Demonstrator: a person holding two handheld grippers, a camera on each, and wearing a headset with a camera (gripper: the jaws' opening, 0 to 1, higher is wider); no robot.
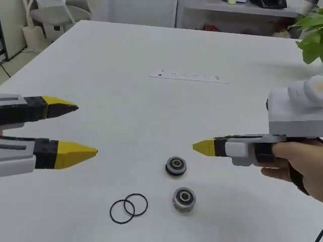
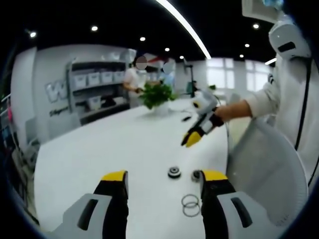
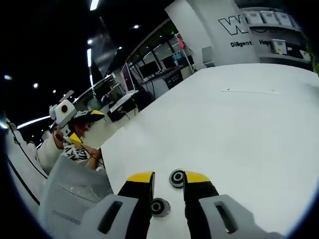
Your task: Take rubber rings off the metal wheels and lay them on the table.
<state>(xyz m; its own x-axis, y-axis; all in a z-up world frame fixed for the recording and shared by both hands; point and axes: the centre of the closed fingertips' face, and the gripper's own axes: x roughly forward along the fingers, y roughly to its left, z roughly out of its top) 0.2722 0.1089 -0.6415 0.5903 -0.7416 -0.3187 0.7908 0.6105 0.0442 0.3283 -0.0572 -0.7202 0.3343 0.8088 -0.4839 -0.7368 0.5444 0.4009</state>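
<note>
A white surface (image 1: 151,55) runs toward shelving (image 1: 237,9) at 12 o'clock, a plant (image 1: 312,35) at 2; the left tool (image 1: 85,129) reaches in level from 9, jaws wide apart, the right tool (image 1: 196,146) from 3, jaws narrowly apart. Two metal wheels (image 1: 175,166) lie flat at 6, bores upward; two overlapping rubber rings (image 1: 128,207) lie flat at 7.

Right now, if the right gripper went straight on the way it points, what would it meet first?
Probably the metal wheel seen between the right gripper's jaws, though it may pass just above.
</note>
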